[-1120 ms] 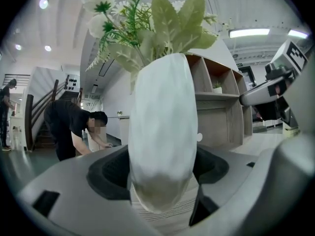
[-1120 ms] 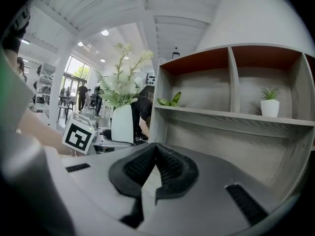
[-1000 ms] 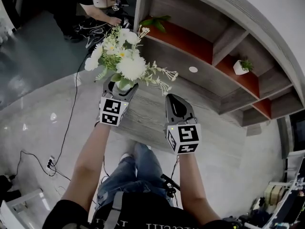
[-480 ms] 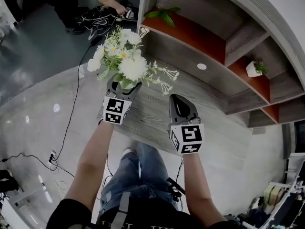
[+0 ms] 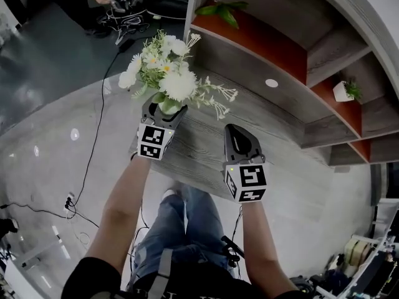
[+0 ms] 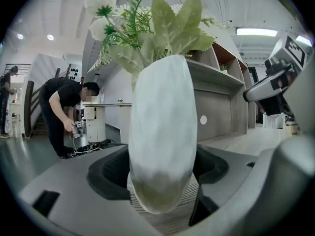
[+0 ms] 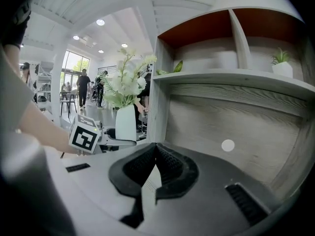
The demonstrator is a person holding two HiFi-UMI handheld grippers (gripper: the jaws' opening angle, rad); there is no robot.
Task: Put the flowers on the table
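1. Flowers (image 5: 168,80) stand in a white vase (image 6: 162,132) over the table's left end. My left gripper (image 5: 163,108) pinches the vase low on its body, one pad on each side.
2. Below the vase's rounded base I see the table (image 5: 199,147), its wood grain close underneath. I cannot tell whether the base touches the top or hangs just above it. That fits a vase about to land as well as one already seated and not yet let go.
3. I judge the vase smooth, hard and breakable, probably glazed, so it could slip in the pads or chip if it meets the table hard. The tall stems and leaves put the bulk high, so it should want to tip. The sprays themselves look light and springy. The wide belly, where my pads sit now, seems the right place to hold it. The stems would only bend or pull out.
4. My right gripper (image 7: 154,156) hangs over the table's right part, well apart from the vase. Its jaws are pressed together with nothing between them.
5. A shelf (image 5: 268,48) rises along the table's far edge. The longest sprays lean that way, so I would mind them near it.
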